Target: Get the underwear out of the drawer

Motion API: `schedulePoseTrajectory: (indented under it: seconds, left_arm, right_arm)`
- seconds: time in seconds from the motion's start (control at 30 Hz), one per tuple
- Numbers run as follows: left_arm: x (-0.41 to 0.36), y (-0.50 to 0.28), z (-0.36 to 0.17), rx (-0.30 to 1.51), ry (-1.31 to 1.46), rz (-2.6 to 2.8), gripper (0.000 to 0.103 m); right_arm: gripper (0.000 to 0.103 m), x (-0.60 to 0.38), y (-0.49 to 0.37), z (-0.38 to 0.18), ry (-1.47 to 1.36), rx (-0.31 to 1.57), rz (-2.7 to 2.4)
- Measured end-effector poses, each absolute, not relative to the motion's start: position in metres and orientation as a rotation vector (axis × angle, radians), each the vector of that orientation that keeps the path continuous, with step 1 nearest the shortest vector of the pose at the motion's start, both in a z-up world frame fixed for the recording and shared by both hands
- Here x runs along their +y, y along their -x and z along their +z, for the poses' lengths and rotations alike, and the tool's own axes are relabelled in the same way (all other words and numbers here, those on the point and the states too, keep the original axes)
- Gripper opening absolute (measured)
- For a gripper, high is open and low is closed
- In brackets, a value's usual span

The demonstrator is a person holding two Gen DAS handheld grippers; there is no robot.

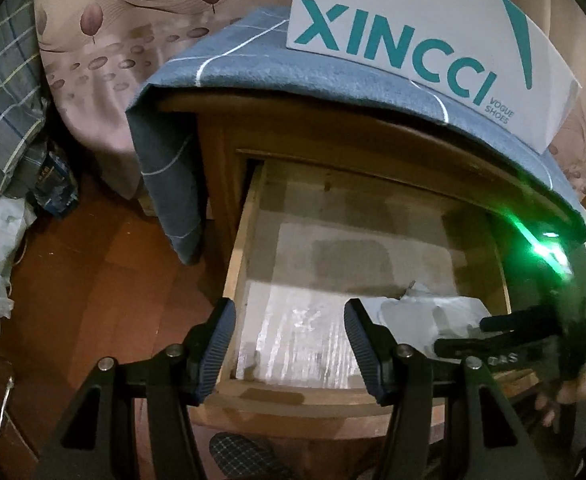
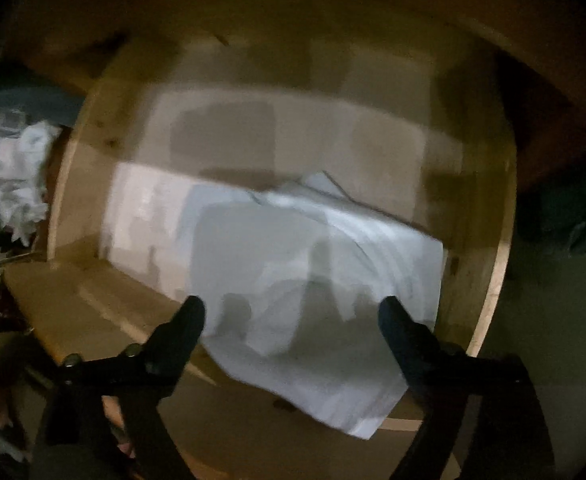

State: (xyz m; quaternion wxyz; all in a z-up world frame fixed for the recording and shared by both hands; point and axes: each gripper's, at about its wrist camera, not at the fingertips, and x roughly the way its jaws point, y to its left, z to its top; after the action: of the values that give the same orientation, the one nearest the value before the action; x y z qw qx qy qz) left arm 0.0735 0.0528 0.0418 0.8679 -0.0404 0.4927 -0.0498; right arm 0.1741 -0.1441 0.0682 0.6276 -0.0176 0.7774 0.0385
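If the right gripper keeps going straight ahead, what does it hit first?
Most likely the white underwear lying in the open drawer: the right gripper is open and points right at it. The picture is blurred, so depth is uncertain.

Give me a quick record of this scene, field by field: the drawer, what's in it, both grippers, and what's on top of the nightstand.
drawer: open, wooden, pulled out of the nightstand
contents: white underwear lying in the drawer's front right part, one edge over the front rim
left gripper: open, above the drawer's front left corner, holding nothing
right gripper: open, over the underwear, not yet closed on it
on top: blue cloth with a white shoe box on it
image quality: right wrist view is blurred
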Motion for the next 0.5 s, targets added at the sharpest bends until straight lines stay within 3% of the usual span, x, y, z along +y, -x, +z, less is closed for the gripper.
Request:
schedulePoseTrajectory:
  seconds: [0.13,0.5]
  left_arm:
    - [0.051,-0.073,0.042,1.024,0.084,-0.121,0.058]
    - [0.061,-0.077,0.039,1.04,0.161,-0.137,0.058]
  right_arm:
    - [0.101,-0.144,-0.18,0.042,0.05,1.923,0.053]
    - [0.102,-0.14,-0.181,0.001,0.145,2.122,0.027]
